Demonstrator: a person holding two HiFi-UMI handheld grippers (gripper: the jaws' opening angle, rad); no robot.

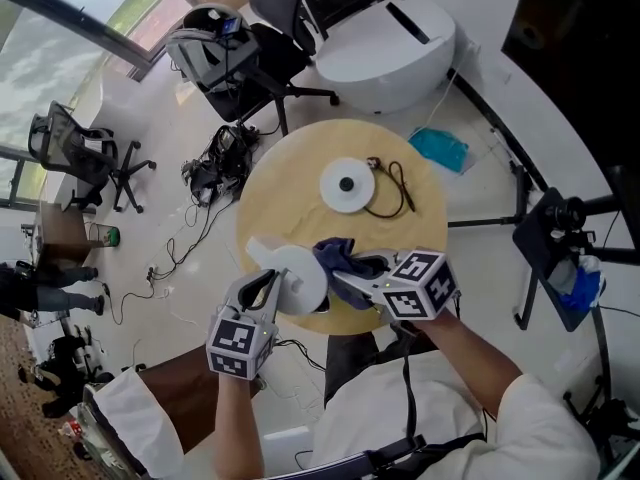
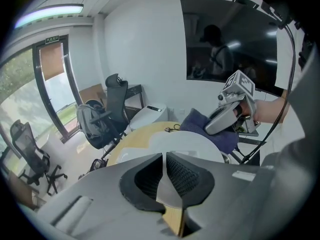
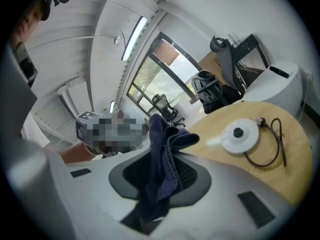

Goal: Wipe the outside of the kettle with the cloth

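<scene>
I have the left tongs (image 2: 164,156) closed down narrow, with only a thin pale strip showing between the ribbed black pads. It looks like a part of the white rounded kettle (image 1: 300,278), though I cannot tell which part. From the head view the kettle is at the near edge of the round pale wooden bench (image 1: 275,183), a little left of the middle, with its short spout pointing towards the left edge. I cannot tell whether its bottom rests on the bench or hangs just above it.

The right tongs (image 3: 167,156) are clamped on the dark blue woven cloth (image 3: 161,144). The fabric is bunched between the pads, stands up above them in a loose fold, and trails down behind them. In the head view these tongs come in from the right near edge, and the cloth lies against the kettle's upper right side, touching it. The left gripper view shows the same: the cloth is draped just behind the kettle's white dome, with the right tongs above it.

The flat white round kettle base (image 1: 347,185) with a black centre stud sits near the middle of the bench, well apart from the kettle. Its thin black power cord (image 1: 397,193) loops on the wood just to the right of it, towards the right edge.

On the floor past the far edge stand a large white rounded machine (image 1: 385,38) and a black office chair (image 1: 265,73)
</scene>
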